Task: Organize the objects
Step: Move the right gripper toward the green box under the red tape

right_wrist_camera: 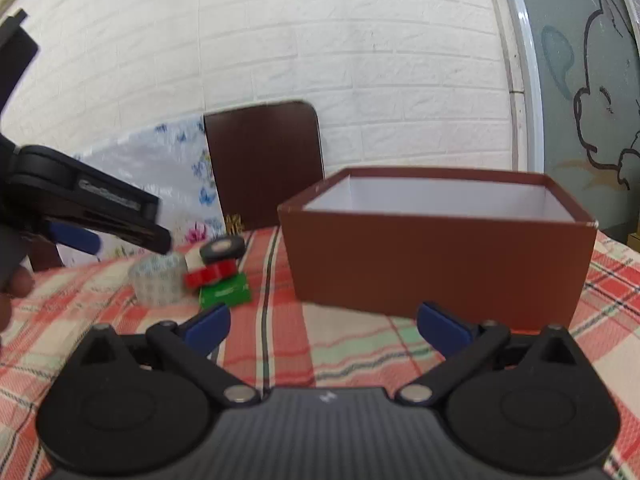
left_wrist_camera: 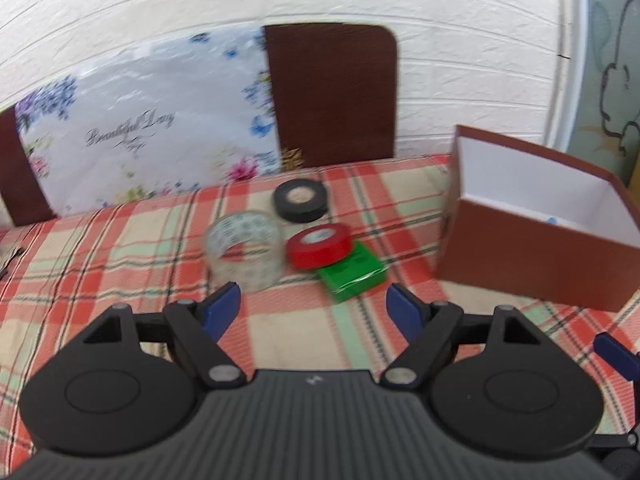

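A clear tape roll [left_wrist_camera: 244, 254] stands on the plaid tablecloth just ahead of my left gripper [left_wrist_camera: 314, 308], which is open and holds nothing. Right of the clear roll, a red tape roll [left_wrist_camera: 318, 245] leans on a green box [left_wrist_camera: 354, 276]. A black tape roll [left_wrist_camera: 300, 200] lies flat behind them. An open brown box [left_wrist_camera: 540, 240] with a white inside stands to the right. My right gripper [right_wrist_camera: 324, 326] is open and empty, facing the brown box [right_wrist_camera: 436, 264]. The tape rolls [right_wrist_camera: 210, 274] sit to its left, under a finger [right_wrist_camera: 132, 232] of the left gripper.
A brown chair back [left_wrist_camera: 332, 92] and a flowered plastic sheet [left_wrist_camera: 148, 128] stand behind the table against a white brick wall. The plaid tablecloth [left_wrist_camera: 120, 264] covers the table. A person's hand [right_wrist_camera: 12, 284] shows at the left edge of the right wrist view.
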`<state>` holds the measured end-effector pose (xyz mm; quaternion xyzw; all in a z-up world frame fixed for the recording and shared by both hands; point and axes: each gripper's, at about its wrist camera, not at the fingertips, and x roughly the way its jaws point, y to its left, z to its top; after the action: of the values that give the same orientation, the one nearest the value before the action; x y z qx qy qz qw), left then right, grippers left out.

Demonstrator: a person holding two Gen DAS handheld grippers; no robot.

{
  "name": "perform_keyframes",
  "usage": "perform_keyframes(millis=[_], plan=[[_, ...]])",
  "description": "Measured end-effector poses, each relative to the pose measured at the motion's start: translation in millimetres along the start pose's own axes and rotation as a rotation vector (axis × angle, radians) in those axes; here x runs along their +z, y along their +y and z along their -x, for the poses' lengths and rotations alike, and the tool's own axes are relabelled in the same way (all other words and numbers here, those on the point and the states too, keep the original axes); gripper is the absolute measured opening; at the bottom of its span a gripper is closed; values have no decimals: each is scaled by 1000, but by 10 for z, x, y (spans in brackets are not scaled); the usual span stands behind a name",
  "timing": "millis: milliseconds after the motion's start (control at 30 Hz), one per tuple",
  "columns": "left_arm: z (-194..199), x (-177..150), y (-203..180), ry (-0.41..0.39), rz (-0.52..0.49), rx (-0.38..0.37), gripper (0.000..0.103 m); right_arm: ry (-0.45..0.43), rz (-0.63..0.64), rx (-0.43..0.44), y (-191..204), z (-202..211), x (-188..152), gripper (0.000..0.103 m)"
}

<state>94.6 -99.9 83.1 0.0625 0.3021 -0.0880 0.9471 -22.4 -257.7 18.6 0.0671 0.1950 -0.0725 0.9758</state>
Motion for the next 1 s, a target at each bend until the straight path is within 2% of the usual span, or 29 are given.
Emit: perform_keyframes(millis=[367,500,667,767,800,867,933,1000], plan=[[-249,-300,589,61,62,58,88,181,11,13,304,-211,-245,103],[-357,-388,770,70,85,74,89,215,54,17,454,-301,-290,103],[-529,-505,990,40,82,151,91,248,141,48,700,-447,-316,103],[-677,-646,1119,48,77,192,92,278,194,71,839,-586,-332,103],[-731,-714,1151,53,75,198,96,280,200,77,870,-618,-334,103],[-709,-840,1247,-6,128,174,101,282,205,88,911,-659,-326,103],[-708,-835,1345,3,185,124,103,285,203,94,924,-679,-324,103],[-715,-833,1329,3,187,124,103,290,197,99,914,-689,-331,103]])
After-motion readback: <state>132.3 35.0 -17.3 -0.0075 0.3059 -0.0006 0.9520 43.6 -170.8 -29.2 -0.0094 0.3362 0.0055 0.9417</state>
